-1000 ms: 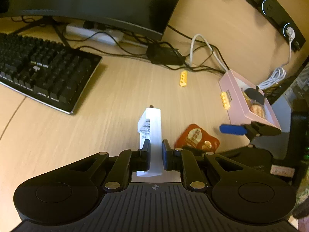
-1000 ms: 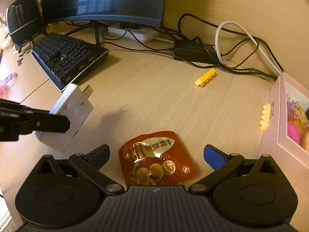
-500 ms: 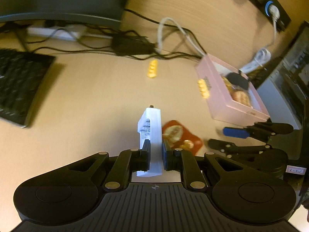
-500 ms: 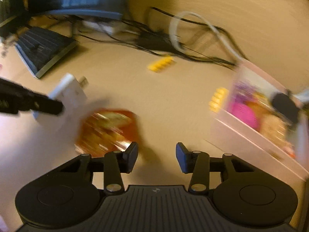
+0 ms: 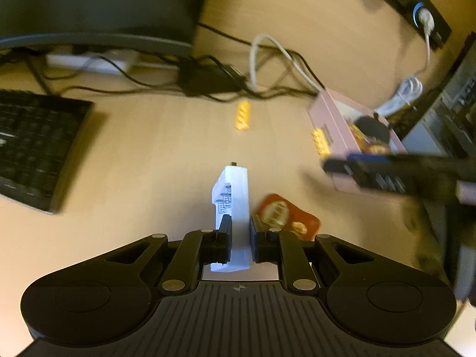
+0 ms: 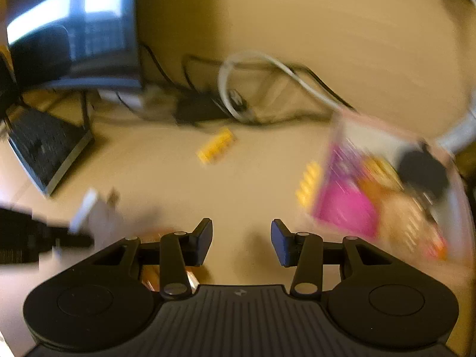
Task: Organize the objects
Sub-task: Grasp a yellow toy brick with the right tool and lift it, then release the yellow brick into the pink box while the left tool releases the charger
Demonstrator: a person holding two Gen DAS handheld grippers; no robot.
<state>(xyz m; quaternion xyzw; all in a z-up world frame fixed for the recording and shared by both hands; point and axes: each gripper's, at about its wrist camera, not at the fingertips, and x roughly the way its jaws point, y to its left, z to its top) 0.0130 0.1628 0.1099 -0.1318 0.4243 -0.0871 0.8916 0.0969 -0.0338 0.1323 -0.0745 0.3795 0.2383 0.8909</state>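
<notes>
Carrying the charger to the box

Our left tool (image 5: 239,239) clamps the white plastic charger block (image 5: 232,205); our right tool (image 6: 241,242) stands apart, empty. We should lower squarely into the pink open box (image 5: 330,125).

Dim, warm yellowish light all over, heavy motion blur in the right wrist view, milder in the left, fisheye-bent edges.

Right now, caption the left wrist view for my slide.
Left gripper clamps a white adapter above the desk, snack packet and pink box beyond.
</notes>
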